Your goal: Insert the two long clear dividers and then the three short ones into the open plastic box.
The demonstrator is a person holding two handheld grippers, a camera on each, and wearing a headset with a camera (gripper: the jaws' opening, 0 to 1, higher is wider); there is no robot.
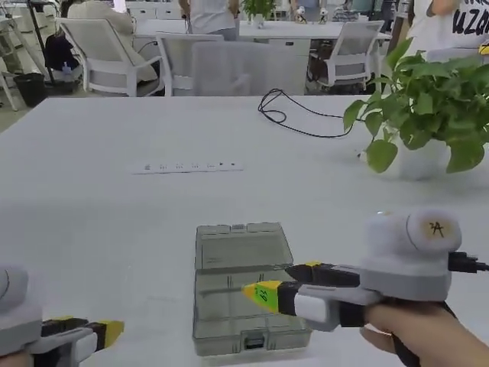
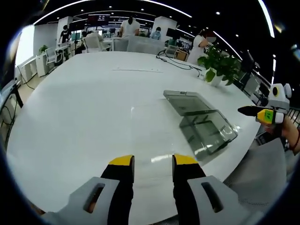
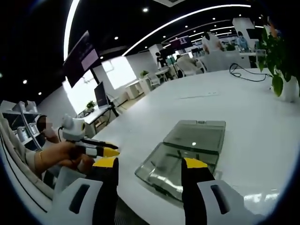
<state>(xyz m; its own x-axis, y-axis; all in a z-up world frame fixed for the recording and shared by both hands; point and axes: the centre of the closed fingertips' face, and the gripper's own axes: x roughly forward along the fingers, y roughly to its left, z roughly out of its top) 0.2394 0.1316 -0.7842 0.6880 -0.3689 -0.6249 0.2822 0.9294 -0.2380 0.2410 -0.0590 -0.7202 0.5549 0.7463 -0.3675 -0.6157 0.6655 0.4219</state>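
Note:
The open clear plastic box [image 1: 243,306] lies near the table's front edge, its lid [image 1: 243,246] folded flat on the far side. The box [image 2: 208,129] looks empty in both gripper views, and the box [image 3: 176,161] sits just ahead of the right jaws. A thin clear strip of dividers [image 1: 189,165] lies farther back on the table, small in the gripper views as dividers [image 2: 136,70] and dividers [image 3: 199,95]. My right gripper [image 1: 279,281] hovers over the box's right half, open and holding nothing. My left gripper [image 1: 92,329] stays low at the front left, open and apart from the box.
A potted plant [image 1: 428,107] in a white pot stands at the right back, with a black cable [image 1: 298,115] looping beside it. White chairs [image 1: 114,53] and people stand beyond the table's far edge. The white table [image 1: 114,214] spreads wide between box and dividers.

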